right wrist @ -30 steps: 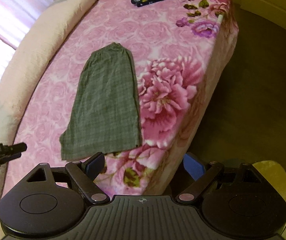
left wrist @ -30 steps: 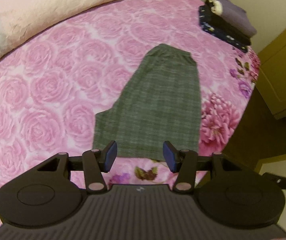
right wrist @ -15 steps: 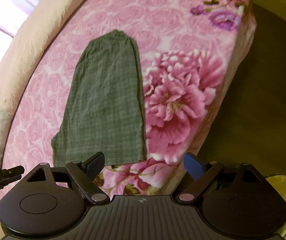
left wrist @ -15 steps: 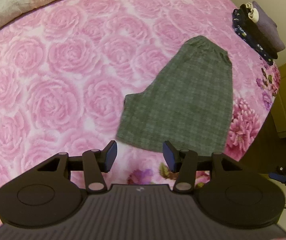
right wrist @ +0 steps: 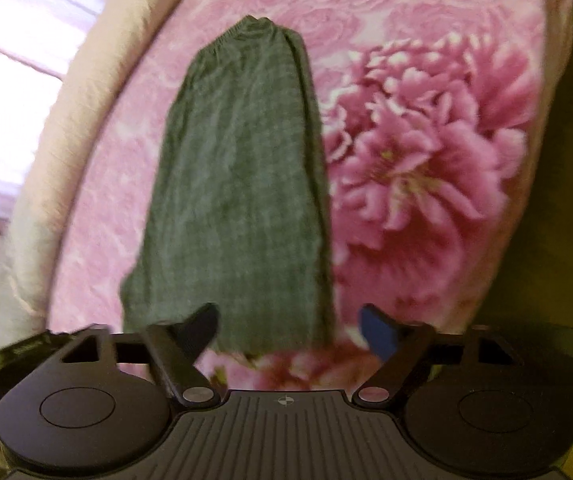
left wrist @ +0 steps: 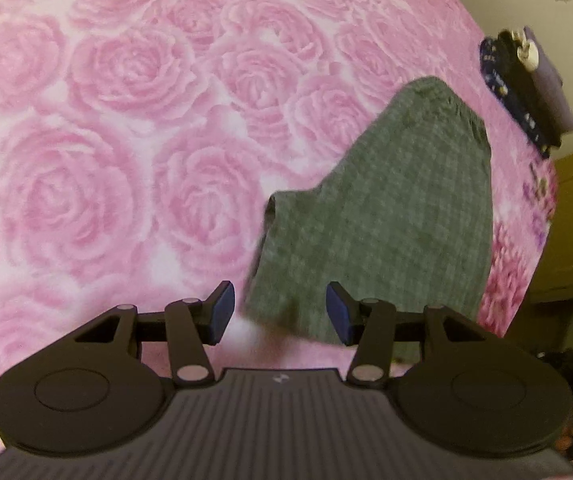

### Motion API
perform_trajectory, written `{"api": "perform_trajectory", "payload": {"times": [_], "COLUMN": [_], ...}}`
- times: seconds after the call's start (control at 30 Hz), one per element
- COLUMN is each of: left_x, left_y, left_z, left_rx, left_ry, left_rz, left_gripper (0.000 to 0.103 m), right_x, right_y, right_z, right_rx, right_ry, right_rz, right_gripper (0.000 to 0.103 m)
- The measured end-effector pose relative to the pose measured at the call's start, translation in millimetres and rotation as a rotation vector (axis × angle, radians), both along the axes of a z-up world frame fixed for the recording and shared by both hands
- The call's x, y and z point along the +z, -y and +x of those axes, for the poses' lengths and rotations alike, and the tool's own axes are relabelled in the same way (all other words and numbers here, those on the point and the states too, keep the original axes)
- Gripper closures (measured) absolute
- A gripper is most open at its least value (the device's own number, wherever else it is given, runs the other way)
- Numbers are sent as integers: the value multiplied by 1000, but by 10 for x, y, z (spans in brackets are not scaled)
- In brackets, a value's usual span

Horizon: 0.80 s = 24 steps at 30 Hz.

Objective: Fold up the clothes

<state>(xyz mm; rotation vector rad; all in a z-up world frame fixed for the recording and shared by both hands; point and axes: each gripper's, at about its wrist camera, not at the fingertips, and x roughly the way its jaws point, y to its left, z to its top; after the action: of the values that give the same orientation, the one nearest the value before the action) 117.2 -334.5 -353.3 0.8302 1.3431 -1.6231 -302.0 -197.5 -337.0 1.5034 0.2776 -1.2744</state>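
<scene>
Left gripper (left wrist: 277, 313): jaws apart, nothing between them; the near left corner of the hem sits just ahead of the gap, nearer the right pad.
Right gripper (right wrist: 289, 327): jaws wide apart, empty; near hem directly ahead, left pad overlapping the hem in view, contact cannot be told through the blur.
Green plaid shorts (right wrist: 242, 184): lying flat on the bedspread, already halved lengthwise by the look of it, hem toward both tools, waistband (left wrist: 438, 98) at the far end.
Pink floral bedspread (left wrist: 98, 152): under and around the garment; its drop edge runs off to the right of the right gripper.
Step in hand: approach to the hem corners, no grip taken yet, as I judge it.
Next move calls for: each tool low onto its own corner, pinching all layers, then carrying the hem away toward the waistband evenly.
Far: stack of dark folded clothes (left wrist: 522, 92) beyond the waistband, well apart.
</scene>
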Motion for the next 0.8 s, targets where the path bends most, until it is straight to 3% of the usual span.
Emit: {"api": "perform_trajectory", "payload": {"times": [0.23,0.27,0.3,0.53,0.8], "left_x": [-268,-290,-315,-571,-774], "left_y": [154,158,163,248,421], "left_z": [119,141,162,307,235], "left_rx": [17,20,25,64,-17], "left_ry": [-89,-101,-113,-240,-385], "left_rz": [15,18,22,79,107], "left_gripper": [57,57,57,58,58], "right_x": [-364,-396,-427,-596,-754], "right_y": [111,127,143,226,294], "right_z": [-100,-97,-94,-111,-232], "right_rx": [4,13,22,63,28], "right_ry": [38,51,63,131,228], "right_rz": [-29,-29,-29,-37,-84], "right_gripper": [30,42,48,48,48]}}
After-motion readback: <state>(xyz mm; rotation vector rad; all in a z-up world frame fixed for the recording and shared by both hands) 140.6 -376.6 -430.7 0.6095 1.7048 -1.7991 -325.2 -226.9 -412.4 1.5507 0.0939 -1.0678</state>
